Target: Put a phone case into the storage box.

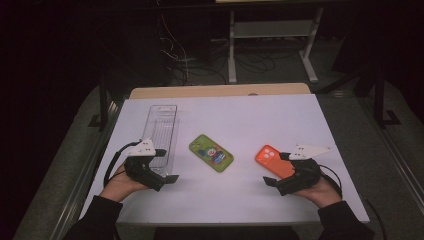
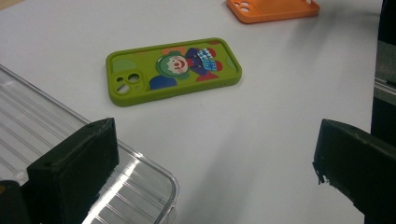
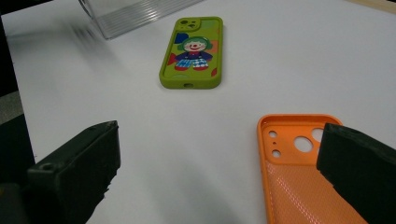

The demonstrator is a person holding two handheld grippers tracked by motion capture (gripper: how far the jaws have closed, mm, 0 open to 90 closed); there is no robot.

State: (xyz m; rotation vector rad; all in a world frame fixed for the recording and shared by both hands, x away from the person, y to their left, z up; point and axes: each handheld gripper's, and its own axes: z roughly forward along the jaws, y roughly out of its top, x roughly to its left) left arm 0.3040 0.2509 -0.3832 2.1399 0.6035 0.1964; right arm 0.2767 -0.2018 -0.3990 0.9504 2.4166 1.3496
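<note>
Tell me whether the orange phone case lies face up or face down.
Open side up. The orange phone case shows its textured inner surface and raised rim in the right gripper view, with the camera cut-outs seen from inside. It lies flat on the white table.

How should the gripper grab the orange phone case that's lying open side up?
Probably by a long side wall. The orange phone case lies flat on the white table with its hollow up, so one jaw of the open right gripper could slip inside and one outside, coming down from above. Its raised rim gives the pads something to pinch.
</note>
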